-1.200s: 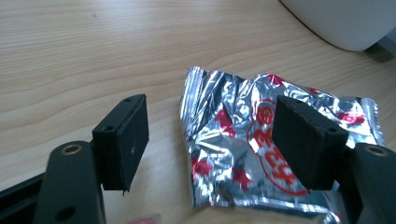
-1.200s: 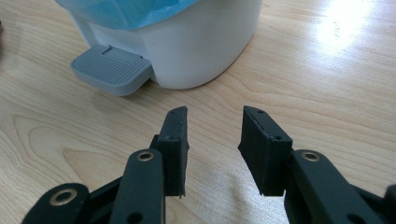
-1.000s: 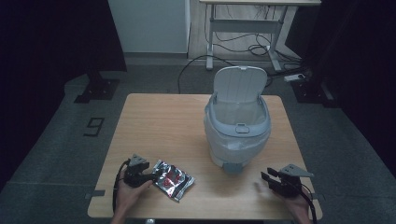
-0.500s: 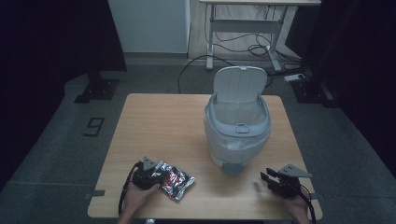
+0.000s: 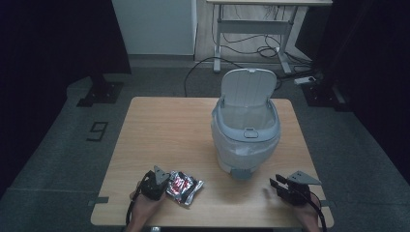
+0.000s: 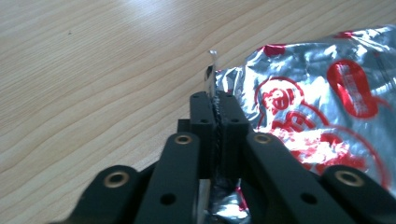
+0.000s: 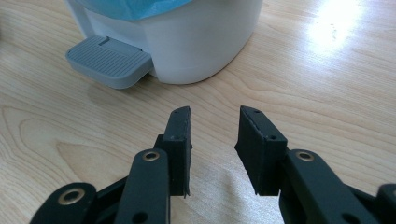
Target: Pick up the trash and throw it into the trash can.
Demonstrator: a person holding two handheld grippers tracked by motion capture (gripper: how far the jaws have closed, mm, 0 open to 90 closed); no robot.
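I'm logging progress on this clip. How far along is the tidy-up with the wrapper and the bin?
Done: the bin stands with its lid up, and the left gripper has just been closing and now pinches the edge of the foil wrapper. In hand: the wrapper lies on the table, not yet lifted. Left: likely carrying it to the bin and dropping it in. The right gripper waits open near the pedal.

Left gripper [image 6: 217, 105] jaws clamped, right gripper [image 7: 214, 122] jaws apart

One foil snack packet [image 5: 185, 186], one pedal bin [image 5: 245, 130], one wooden table [image 5: 169, 130], two hand-held grippers: left hand-held gripper [image 5: 162, 180], right hand-held gripper [image 5: 274, 186]
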